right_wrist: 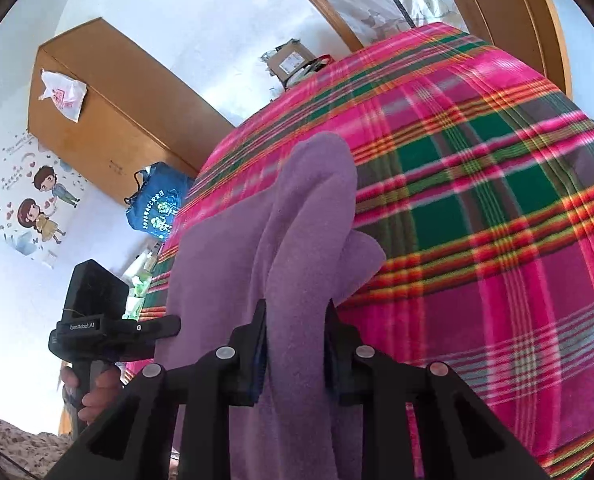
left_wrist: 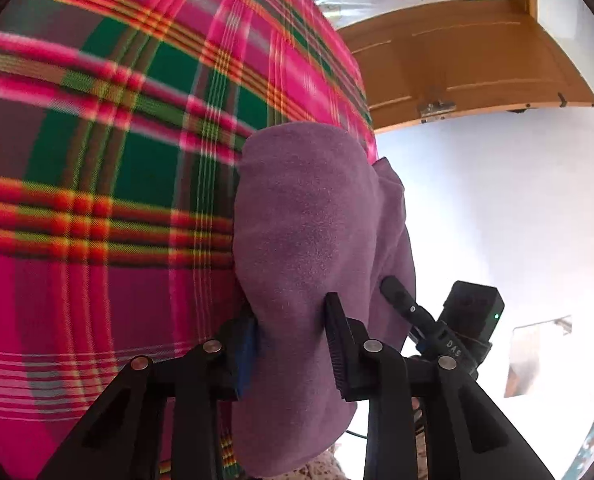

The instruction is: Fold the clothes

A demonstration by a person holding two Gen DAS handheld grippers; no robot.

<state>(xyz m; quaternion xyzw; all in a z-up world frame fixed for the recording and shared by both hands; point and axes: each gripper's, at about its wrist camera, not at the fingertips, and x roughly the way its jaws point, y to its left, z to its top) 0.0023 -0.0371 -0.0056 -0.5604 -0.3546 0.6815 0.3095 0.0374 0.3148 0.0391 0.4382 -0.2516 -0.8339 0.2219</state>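
A purple fleece garment (left_wrist: 309,232) hangs bunched over the edge of a bed covered by a pink, green and red plaid blanket (left_wrist: 109,152). My left gripper (left_wrist: 293,332) is shut on a thick fold of it, the fabric bulging between the black fingers (left_wrist: 339,344). In the right wrist view the same purple garment (right_wrist: 305,216) rises in a tall fold, and my right gripper (right_wrist: 297,344) is shut on that fold. The other gripper shows in each view: the right gripper (left_wrist: 401,300) beside the cloth, the left gripper (right_wrist: 153,326) held by a hand (right_wrist: 97,396).
The plaid blanket (right_wrist: 477,208) fills most of both views. A wooden door (left_wrist: 469,64) stands behind the bed. A brown wardrobe (right_wrist: 105,120) bears a white plastic bag (right_wrist: 63,94). A blue bag (right_wrist: 157,208) and a cardboard parcel (right_wrist: 293,62) lie near the bed.
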